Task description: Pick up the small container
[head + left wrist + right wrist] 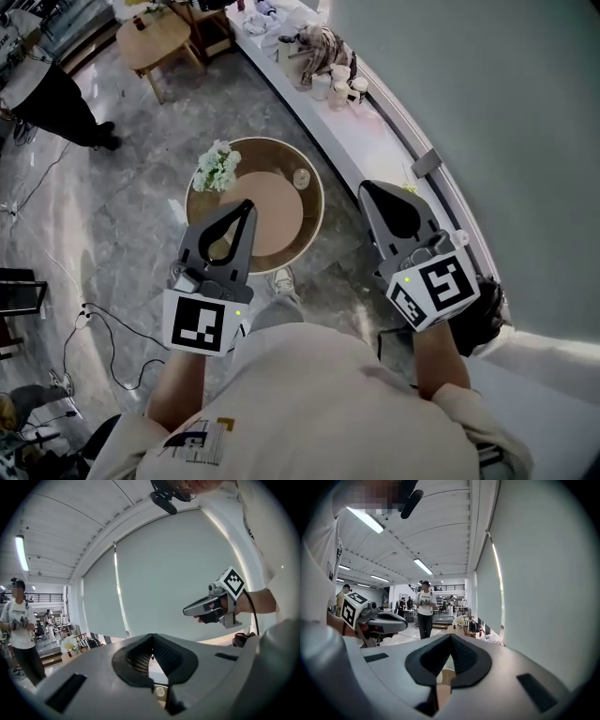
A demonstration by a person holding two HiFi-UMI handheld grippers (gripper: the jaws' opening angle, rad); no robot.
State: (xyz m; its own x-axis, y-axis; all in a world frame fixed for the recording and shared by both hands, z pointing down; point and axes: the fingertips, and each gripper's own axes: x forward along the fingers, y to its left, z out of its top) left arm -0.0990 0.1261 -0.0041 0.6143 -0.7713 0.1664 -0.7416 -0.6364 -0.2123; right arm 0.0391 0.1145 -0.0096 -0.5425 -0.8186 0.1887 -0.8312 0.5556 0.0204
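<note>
Wooden desk [278, 217] carries the small container [301, 178] and flowers [217, 167]; left claw [247, 204] over the desk, right claw [366, 188] beside it, both closed, empty.

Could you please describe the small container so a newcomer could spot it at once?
Look at the round wooden table beside the long white ledge. The small container stands on its right side, a pale little pot, unlike the leafy bunch of white flowers on the left.
</note>
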